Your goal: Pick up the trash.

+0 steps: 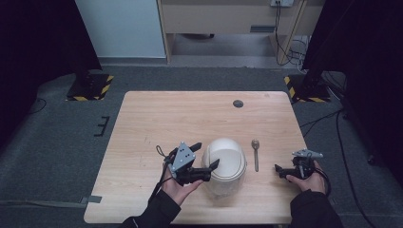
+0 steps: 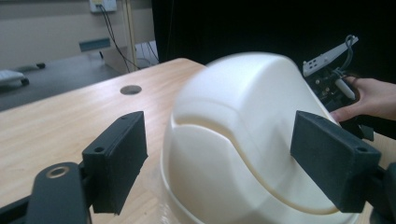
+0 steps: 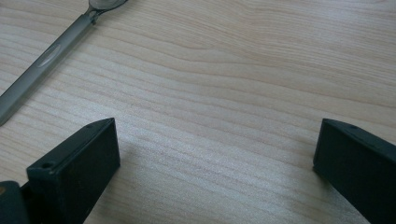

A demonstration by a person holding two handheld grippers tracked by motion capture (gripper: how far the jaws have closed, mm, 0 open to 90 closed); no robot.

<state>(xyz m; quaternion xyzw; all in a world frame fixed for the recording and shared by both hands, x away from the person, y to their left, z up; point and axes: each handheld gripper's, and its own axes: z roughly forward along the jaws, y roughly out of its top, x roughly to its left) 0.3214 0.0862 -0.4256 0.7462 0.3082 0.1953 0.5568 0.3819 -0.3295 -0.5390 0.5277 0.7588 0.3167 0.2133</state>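
One white dome-shaped cooker (image 1: pixel 224 167) sits near the 6 o'clock edge of the worktop (image 1: pixel 157 118). Left tongs (image 1: pixel 205 156) are spread wide, jaws straddling its 9 o'clock side, contact unclear. One spoon (image 1: pixel 255 153) lies just beside it at 3 o'clock. Right tongs (image 1: pixel 277 170) gape wide over bare wood, holding nothing.

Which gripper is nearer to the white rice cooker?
Left. The left gripper is right at the white rice cooker, its open jaws straddling its side. The right gripper sits apart on the far side of the spoon.
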